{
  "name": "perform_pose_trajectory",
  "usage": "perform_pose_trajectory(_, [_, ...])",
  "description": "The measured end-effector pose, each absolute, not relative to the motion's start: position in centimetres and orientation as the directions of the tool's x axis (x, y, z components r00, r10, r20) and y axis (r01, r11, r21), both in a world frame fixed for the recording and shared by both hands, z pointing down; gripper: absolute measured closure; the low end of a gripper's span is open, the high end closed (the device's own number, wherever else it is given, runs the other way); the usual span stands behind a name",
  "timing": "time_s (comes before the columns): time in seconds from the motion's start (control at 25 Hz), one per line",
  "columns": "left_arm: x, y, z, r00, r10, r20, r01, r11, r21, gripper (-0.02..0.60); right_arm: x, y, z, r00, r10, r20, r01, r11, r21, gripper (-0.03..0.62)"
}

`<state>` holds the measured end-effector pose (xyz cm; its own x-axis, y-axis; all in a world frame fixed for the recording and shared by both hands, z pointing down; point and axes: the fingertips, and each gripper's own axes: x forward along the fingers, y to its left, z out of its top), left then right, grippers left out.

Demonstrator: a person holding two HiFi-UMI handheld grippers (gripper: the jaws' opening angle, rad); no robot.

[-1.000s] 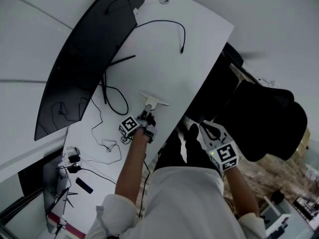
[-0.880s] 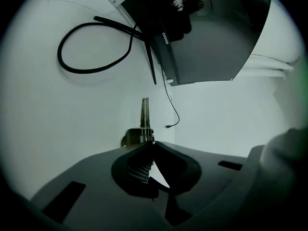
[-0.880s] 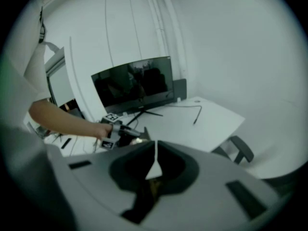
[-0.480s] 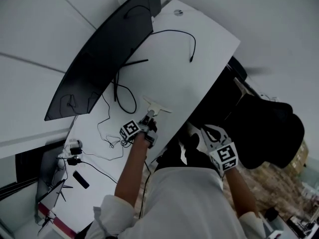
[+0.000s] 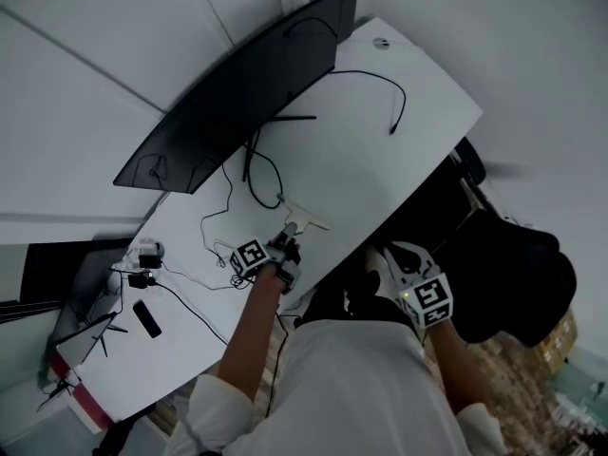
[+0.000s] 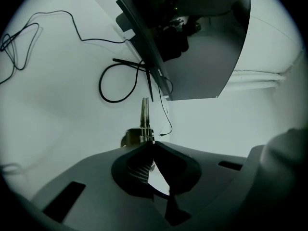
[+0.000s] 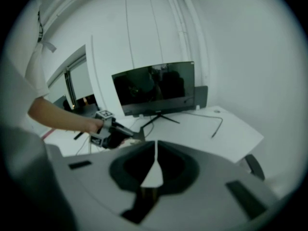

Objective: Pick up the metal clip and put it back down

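The metal clip point(image 5: 304, 216) is a pale, flat T-shaped piece near the front edge of the white desk point(image 5: 399, 169). My left gripper point(image 5: 286, 243) is shut on its rear end. In the left gripper view the clip point(image 6: 144, 121) sticks straight out ahead of the closed jaws of the left gripper point(image 6: 153, 147), its spring just in front of them. Whether it touches the desk I cannot tell. My right gripper point(image 5: 385, 257) hangs off the desk, past its front edge, and in its own view the right gripper point(image 7: 155, 147) is shut with nothing in it.
A wide curved dark monitor point(image 5: 237, 93) stands along the back of the desk. Black cables point(image 5: 261, 171) loop under it, and another cable point(image 5: 395, 103) lies to the right. Plugs point(image 5: 144, 259) and a small black bar point(image 5: 146, 318) lie at the left. A black chair point(image 5: 518, 274) is beside the desk.
The head view has swung, so the desk and monitor sit further right and lower in the picture. My left gripper stays shut on the clip at the same spot; the right has hardly moved.
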<state>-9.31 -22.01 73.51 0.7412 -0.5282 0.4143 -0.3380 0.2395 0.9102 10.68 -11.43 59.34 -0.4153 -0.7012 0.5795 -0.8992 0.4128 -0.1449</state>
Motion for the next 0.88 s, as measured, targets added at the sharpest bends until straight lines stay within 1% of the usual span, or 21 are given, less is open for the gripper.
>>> perform_pose_trajectory(0.64, [-19.8, -19.2, 72.4, 0.613, -0.667, 0.424, -0.301, 0.299, 0.906, 0.545, 2.9, -13.4, 59.9, -0.565, -0.591, 0.576, -0.788, 0.594, -0.163, 0.560])
perform_pose_trajectory(0.88, [-22.6, -18.6, 72.4, 0.575, -0.704, 0.417, -0.277, 0.311, 0.909, 0.545, 0.0, -14.4, 60.2, -0.605, -0.549, 0.577, -0.745, 0.645, -0.168, 0.560])
